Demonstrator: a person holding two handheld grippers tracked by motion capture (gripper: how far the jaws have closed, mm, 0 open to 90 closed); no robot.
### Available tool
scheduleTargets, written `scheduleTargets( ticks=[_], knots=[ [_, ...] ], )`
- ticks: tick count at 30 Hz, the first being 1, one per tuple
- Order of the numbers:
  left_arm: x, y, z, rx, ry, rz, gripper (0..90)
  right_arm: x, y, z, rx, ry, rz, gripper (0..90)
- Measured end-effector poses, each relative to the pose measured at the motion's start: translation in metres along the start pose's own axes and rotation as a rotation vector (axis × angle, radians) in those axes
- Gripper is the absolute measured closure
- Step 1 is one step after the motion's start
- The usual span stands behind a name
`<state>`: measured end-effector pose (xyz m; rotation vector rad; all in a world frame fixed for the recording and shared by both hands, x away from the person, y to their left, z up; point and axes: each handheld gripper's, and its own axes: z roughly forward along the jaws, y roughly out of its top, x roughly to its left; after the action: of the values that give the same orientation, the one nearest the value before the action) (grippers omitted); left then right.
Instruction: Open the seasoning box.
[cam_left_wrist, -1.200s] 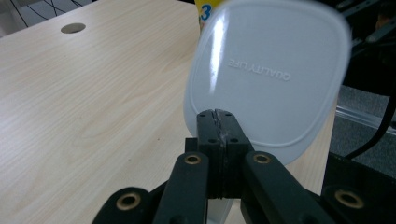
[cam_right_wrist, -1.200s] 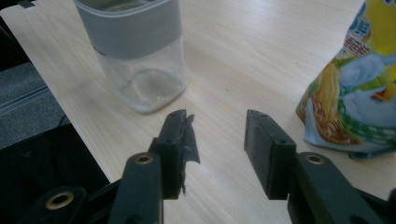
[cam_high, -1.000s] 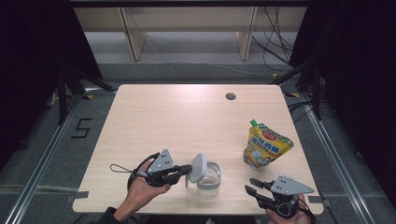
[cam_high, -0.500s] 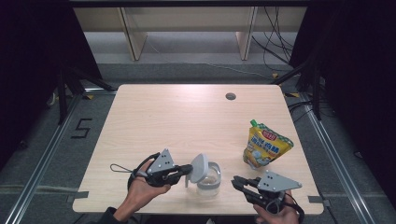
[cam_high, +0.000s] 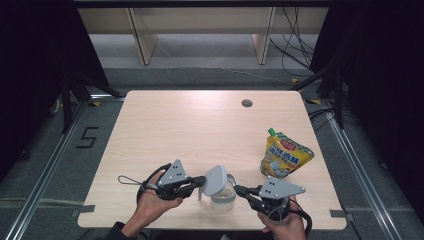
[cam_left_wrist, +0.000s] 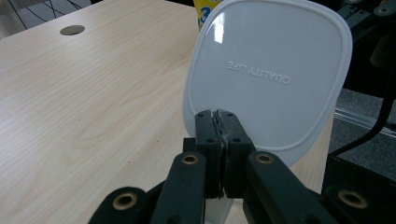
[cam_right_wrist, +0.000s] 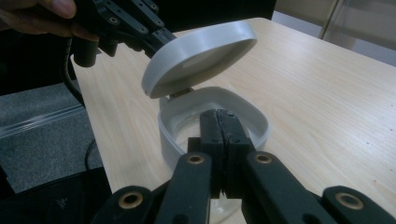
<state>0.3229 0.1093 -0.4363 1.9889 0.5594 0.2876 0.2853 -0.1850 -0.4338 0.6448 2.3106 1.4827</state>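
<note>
Wooden table (cam_high: 165, 125): left gripper (cam_high: 199, 182) pinches the container's (cam_high: 223, 196) hinged lid (cam_high: 215, 179) open; right gripper (cam_high: 240, 190), jaws just pressed together, grips its rim. Next, probably fetch the pouch (cam_high: 284, 156) beside it.

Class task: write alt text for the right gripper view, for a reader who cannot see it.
The right gripper, jaws shut, rests at the near rim of an open clear container on a wooden table. Beyond it, the left gripper holds the container's white lid tilted up.
</note>
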Motion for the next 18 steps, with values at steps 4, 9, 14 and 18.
scheduleTargets(
  ticks=[4, 9, 14, 18],
  knots=[
    [0.0, 0.0, 0.0, -0.001, 0.001, 0.001, 87.2, 0.001, 0.004, 0.006, 0.001, 0.007, -0.018, 90.0],
    [-0.001, 0.0, 0.0, -0.007, -0.004, -0.01, 87.1, 0.004, 0.008, 0.01, -0.006, 0.014, -0.02, 90.0],
    [-0.001, 0.0, -0.002, -0.013, 0.0, -0.01, 84.4, 0.006, 0.01, 0.01, 0.005, 0.019, -0.009, 90.0],
    [-0.001, 0.0, -0.01, -0.039, 0.004, -0.021, 73.9, 0.006, 0.011, 0.012, 0.002, 0.029, -0.028, 90.0]
  ],
)
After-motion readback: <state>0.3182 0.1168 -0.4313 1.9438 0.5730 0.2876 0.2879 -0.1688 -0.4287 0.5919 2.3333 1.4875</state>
